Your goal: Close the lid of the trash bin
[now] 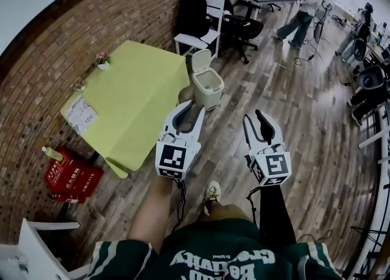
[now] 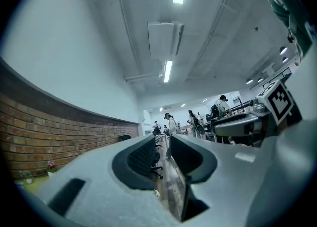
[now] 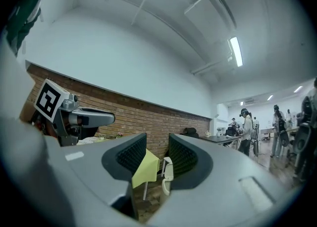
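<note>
A cream trash bin (image 1: 209, 88) stands on the wooden floor beside the yellow-green table, its lid (image 1: 200, 60) tipped up and open. The bin (image 3: 165, 181) also shows through the gap of my right gripper's jaws. My left gripper (image 1: 189, 114) and right gripper (image 1: 256, 121) are held level side by side, short of the bin and apart from it. Both stand open with nothing between their fingers. In the left gripper view the left gripper (image 2: 164, 153) points down the room toward distant chairs, and the right gripper (image 2: 247, 122) shows at the right.
A yellow-green table (image 1: 134, 96) with a small flower pot (image 1: 103, 60) stands left of the bin. A white chair with a dark jacket (image 1: 195, 19) and office chairs (image 1: 241, 28) stand behind it. A red box (image 1: 72, 178) lies by the brick wall. A person (image 1: 301, 10) stands far off.
</note>
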`<state>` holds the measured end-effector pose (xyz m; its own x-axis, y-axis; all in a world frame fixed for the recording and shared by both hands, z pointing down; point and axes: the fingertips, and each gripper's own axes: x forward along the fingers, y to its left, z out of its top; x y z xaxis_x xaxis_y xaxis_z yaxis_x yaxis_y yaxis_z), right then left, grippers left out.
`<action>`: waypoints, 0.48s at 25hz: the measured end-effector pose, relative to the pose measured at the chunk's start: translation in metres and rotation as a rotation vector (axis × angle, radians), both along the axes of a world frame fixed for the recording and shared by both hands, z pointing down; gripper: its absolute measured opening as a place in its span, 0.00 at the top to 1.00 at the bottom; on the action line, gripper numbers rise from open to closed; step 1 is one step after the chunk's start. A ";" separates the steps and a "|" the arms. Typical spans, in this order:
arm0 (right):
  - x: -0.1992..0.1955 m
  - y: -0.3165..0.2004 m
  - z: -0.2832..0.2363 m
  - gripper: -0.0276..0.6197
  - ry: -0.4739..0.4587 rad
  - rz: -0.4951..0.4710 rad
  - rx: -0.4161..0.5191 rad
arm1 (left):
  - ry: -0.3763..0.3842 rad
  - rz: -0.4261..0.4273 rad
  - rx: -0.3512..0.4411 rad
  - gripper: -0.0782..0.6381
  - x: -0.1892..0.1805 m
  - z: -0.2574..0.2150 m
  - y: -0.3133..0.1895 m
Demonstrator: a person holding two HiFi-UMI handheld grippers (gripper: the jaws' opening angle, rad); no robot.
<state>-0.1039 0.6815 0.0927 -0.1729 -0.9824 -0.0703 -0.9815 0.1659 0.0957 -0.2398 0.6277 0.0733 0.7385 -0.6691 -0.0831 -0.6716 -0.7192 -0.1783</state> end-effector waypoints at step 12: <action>0.080 -0.115 0.025 0.72 -0.072 0.021 -0.054 | -0.028 -0.021 -0.057 0.74 0.067 0.020 -0.116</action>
